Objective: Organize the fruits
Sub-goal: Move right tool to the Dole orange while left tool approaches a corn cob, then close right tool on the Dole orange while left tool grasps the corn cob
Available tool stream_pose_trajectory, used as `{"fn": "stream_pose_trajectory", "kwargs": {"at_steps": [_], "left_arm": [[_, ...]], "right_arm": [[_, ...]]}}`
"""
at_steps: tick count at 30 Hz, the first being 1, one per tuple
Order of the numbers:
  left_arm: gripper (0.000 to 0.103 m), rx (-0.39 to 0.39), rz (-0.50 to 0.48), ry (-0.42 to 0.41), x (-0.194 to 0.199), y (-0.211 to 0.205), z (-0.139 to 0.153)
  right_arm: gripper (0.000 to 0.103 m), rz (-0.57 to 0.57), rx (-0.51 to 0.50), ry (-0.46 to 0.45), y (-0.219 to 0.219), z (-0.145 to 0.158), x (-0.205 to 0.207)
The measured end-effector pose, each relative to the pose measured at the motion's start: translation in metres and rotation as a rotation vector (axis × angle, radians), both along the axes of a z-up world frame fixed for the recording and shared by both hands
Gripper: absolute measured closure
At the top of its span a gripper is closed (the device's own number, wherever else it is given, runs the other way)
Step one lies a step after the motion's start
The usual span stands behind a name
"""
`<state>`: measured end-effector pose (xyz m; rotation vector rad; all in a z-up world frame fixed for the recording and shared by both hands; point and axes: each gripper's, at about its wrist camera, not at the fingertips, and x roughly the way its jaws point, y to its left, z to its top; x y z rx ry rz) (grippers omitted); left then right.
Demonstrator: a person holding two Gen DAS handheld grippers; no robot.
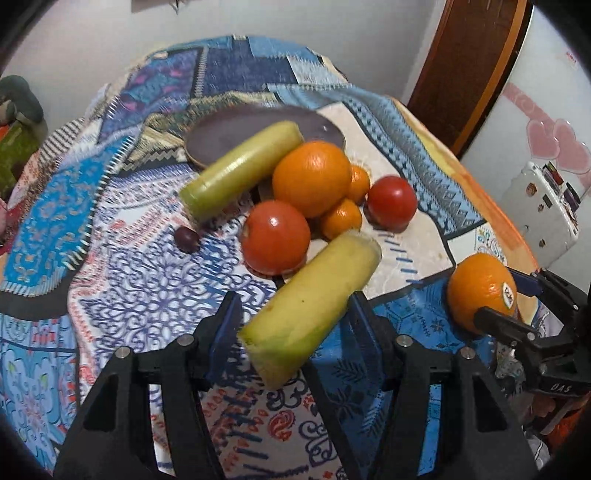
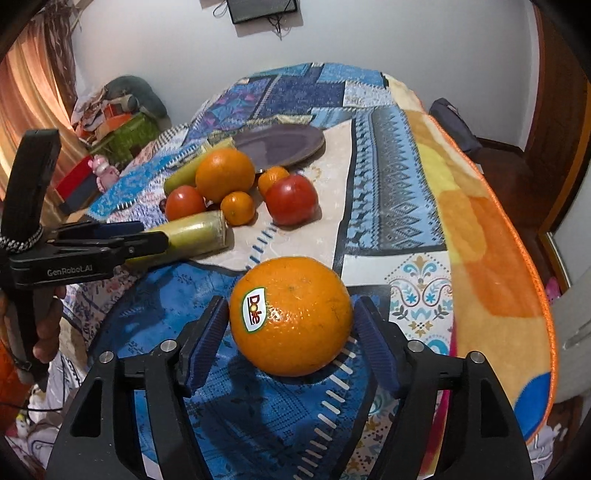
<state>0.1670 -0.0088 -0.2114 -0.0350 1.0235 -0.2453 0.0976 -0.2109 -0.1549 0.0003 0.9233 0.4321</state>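
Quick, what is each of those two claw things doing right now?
Left gripper: open around the yellow-green stalk piece, fingers apart from it.
Right gripper: open around the stickered orange, not yet gripping.

White walls (image 2: 369, 33), orange curtain (image 2: 22, 92), wooden door (image 1: 469, 66)

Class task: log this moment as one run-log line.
left gripper: open around cane piece | right gripper: open around stickered orange | plate: empty
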Motion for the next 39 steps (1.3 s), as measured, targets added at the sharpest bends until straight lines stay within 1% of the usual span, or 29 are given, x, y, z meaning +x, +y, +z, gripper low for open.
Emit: {"fn": "stream_pose_trajectory", "kwargs": {"at_steps": [3,7,9,10,12,14,15,18,20,23,27,31,33,37,39], "left_arm": [[0.037,0.011,-0.012,0.011,0.004,-0.005,-0.006],[0.037,0.032,-0.022,0.014,0.006,-0.009,-0.009],[0.045,0.024,-0.038,0.021,0.002,-0.009,-0.006],[0.047,0.017,-0.045,0.025,0.0,-0.01,-0.005],[0.057,-0.004,-0.075,0.036,-0.008,-0.012,-0.001],[0.063,-0.029,-0.117,0.051,-0.014,-0.017,0.002],[0.065,-0.032,-0.133,0.055,-0.016,-0.02,0.003],[0.065,0.03,-0.16,0.046,-0.016,-0.035,0.001],[0.065,0.064,-0.158,0.057,-0.011,-0.043,-0.004],[0.064,0.082,-0.16,0.055,-0.002,-0.051,-0.009],[0.059,0.092,-0.157,0.046,0.011,-0.059,-0.014],[0.058,0.096,-0.151,0.017,0.016,-0.063,-0.018],[0.064,0.106,-0.149,0.002,0.015,-0.063,-0.017],[0.064,0.087,-0.135,0.007,0.008,-0.059,-0.013],[0.065,0.09,-0.13,0.001,0.003,-0.057,-0.01]], "right_arm": [[0.033,0.008,-0.006,0.037,0.002,-0.01,0.006],[0.034,0.009,-0.016,0.03,0.004,-0.011,0.007],[0.035,0.008,-0.013,0.028,0.003,-0.011,0.009],[0.035,0.008,-0.009,0.028,0.003,-0.011,0.01],[0.035,0.006,0.003,0.033,0.001,-0.011,0.01],[0.036,0.007,0.009,0.034,0.0,-0.01,0.01],[0.036,0.006,0.011,0.034,0.001,-0.01,0.01],[0.036,0.006,0.012,0.035,0.001,-0.01,0.011],[0.036,0.007,0.013,0.038,0.0,-0.01,0.011],[0.036,0.009,0.017,0.043,0.0,-0.01,0.012],[0.035,0.013,0.02,0.045,0.0,-0.011,0.014],[0.035,0.008,0.03,0.038,0.0,-0.011,0.015],[0.036,0.003,0.04,0.036,0.0,-0.01,0.016],[0.036,-0.008,0.058,0.034,-0.003,-0.009,0.018],[0.037,-0.01,0.063,0.031,-0.004,-0.007,0.018]]}}
